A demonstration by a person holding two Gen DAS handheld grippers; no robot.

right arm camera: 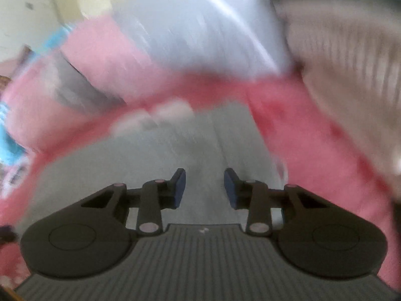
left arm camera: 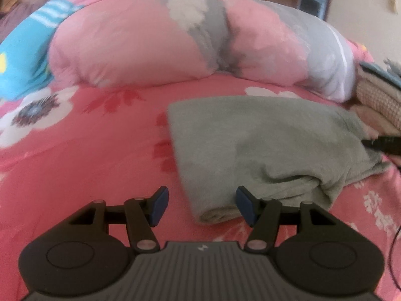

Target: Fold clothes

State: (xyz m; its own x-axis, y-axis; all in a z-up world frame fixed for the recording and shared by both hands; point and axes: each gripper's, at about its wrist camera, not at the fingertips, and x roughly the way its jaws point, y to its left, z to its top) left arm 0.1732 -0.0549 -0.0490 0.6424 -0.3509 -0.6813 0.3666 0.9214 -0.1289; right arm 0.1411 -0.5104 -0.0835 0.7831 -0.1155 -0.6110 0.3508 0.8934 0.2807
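The grey-green garment (left arm camera: 263,148) lies folded into a rough packet on the pink flowered bedsheet (left arm camera: 87,170), in front of a bunched pink and grey quilt (left arm camera: 155,40) and near a beige knitted stack (left arm camera: 378,100) at the right edge. The left gripper (left arm camera: 200,205) hovers at the near left corner of the packet with its fingers apart and nothing between them; its right pad (left arm camera: 244,204) is just beside the rolled edge, and I cannot tell if it touches. In the blurred right wrist view, the right gripper (right arm camera: 205,188) is above the same cloth (right arm camera: 175,150), its fingers half apart and empty. The near right side of the packet is the weak point, I think: there the fabric bulges and hangs loose in wrinkles, so a grip on only the top layer could pull the fold open. The right hand seems to be moving quickly, and a quick closing may catch the bedsheet together with the garment. A black cable (left arm camera: 383,145) lies over the right edge of the cloth and could drag it.
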